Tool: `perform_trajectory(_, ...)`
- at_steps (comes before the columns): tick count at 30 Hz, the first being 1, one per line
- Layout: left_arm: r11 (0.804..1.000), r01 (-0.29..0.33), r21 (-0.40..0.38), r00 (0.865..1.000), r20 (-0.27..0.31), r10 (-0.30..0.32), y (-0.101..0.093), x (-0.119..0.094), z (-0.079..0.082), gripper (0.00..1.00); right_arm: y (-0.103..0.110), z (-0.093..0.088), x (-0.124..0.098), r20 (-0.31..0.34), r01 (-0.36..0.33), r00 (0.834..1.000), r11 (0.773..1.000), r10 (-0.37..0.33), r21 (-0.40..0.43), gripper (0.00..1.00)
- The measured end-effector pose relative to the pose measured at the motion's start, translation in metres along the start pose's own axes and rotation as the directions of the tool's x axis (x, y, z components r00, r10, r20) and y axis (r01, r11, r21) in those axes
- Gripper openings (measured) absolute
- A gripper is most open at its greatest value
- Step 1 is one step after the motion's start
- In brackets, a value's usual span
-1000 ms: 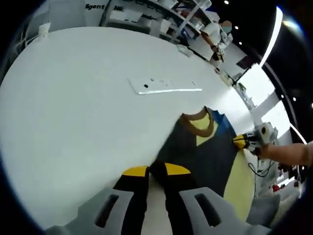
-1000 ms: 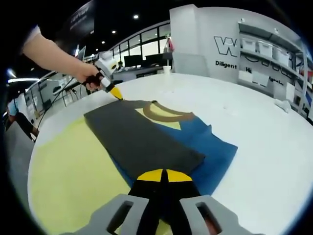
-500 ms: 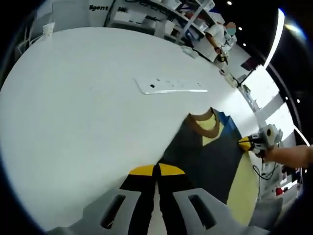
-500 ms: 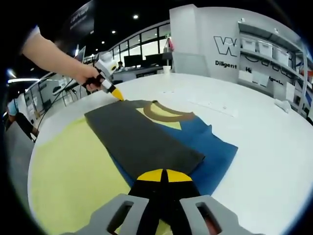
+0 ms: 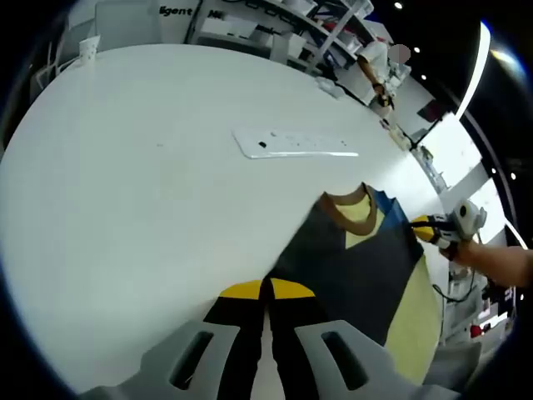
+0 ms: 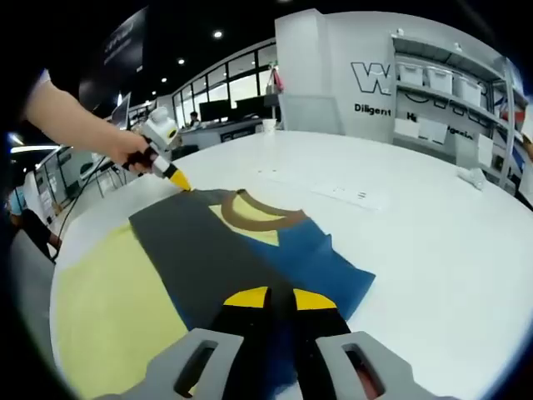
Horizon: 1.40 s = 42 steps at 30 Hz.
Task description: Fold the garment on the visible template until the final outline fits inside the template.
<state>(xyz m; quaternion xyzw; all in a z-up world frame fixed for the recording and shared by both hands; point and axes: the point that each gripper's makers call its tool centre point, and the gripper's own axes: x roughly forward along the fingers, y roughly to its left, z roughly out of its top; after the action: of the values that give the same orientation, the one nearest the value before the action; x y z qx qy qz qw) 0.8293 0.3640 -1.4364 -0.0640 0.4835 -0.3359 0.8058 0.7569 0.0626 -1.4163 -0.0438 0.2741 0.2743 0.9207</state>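
A garment lies folded on the pale yellow template [image 6: 108,308] [image 5: 414,321]. Its dark grey panel [image 6: 196,258] [image 5: 350,267] lies over the blue body [image 6: 321,262], and the brown collar [image 6: 250,215] [image 5: 343,202] shows a yellow lining. My left gripper [image 5: 266,289] is shut on the dark edge nearest its camera. In the right gripper view a hand holds the left gripper [image 6: 176,178] at the garment's far corner. My right gripper [image 6: 281,298] is shut on the near hem. In the left gripper view the right gripper [image 5: 426,225] shows at the garment's right side.
The garment and template sit near the edge of a large white table [image 5: 125,183]. A flat white strip [image 5: 296,143] [image 6: 333,190] lies beyond the collar. A cup [image 5: 89,47] stands at the far rim. Shelves with bins [image 6: 441,92] and a person [image 5: 379,71] are behind.
Both grippers keep their hold. The right gripper has drawn the hem a little nearer and to the left. The left gripper has barely moved.
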Motion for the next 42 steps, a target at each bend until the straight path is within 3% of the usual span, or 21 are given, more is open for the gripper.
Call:
perform_trajectory(6,1.000,0.000,-0.002,1.000,0.001,0.000,0.002,0.001,0.001,0.01,-0.059,0.004,0.006,-0.026,0.150,0.989,0.985,-0.148,0.087,0.06)
perform_trajectory(10,1.000,-0.001,-0.001,1.000,0.006,0.001,0.000,0.002,0.002,0.01,-0.073,-0.002,0.014,-0.067,0.168,0.985,0.980,-0.161,0.108,0.08)
perform_trajectory(19,1.000,0.003,-0.016,1.000,0.018,-0.003,-0.001,0.001,0.002,0.01,-0.070,-0.010,0.029,-0.113,0.153,0.985,0.972,-0.134,0.177,0.07)
perform_trajectory(22,1.000,0.002,-0.019,1.000,0.024,-0.002,-0.001,0.001,0.001,0.01,-0.068,-0.009,0.027,-0.096,0.158,0.985,0.968,-0.142,0.195,0.06)
perform_trajectory(23,1.000,0.002,-0.021,1.000,0.026,-0.002,-0.001,0.001,0.001,0.01,-0.066,-0.010,0.027,-0.104,0.152,0.985,0.971,-0.135,0.184,0.03)
perform_trajectory(24,1.000,0.003,-0.022,1.000,0.028,-0.002,-0.001,0.000,0.001,0.01,-0.066,-0.012,0.026,-0.113,0.151,0.984,0.981,-0.138,0.122,0.00)
perform_trajectory(26,1.000,0.003,-0.027,0.999,0.033,-0.002,-0.001,0.000,0.000,0.01,-0.061,-0.011,0.026,-0.101,0.148,0.986,0.978,-0.134,0.149,0.00)
perform_trajectory(32,0.999,-0.012,-0.034,0.999,0.046,0.013,0.005,-0.002,-0.004,0.00,-0.060,-0.012,0.020,-0.102,0.164,0.983,0.979,-0.152,0.122,0.00)
perform_trajectory(35,0.997,-0.024,-0.079,0.998,0.063,0.029,0.007,-0.005,-0.005,0.00,-0.060,-0.012,0.018,-0.100,0.174,0.982,0.975,-0.162,0.134,0.00)
perform_trajectory(40,0.994,-0.057,-0.089,0.995,0.080,0.064,0.011,-0.007,-0.006,0.00,-0.063,-0.012,0.015,-0.123,0.220,0.970,0.972,-0.209,0.080,0.00)
perform_trajectory(42,0.994,-0.061,-0.093,0.994,0.085,0.069,0.011,-0.006,-0.005,0.00,-0.060,-0.011,0.017,-0.115,0.210,0.974,0.970,-0.196,0.123,0.00)
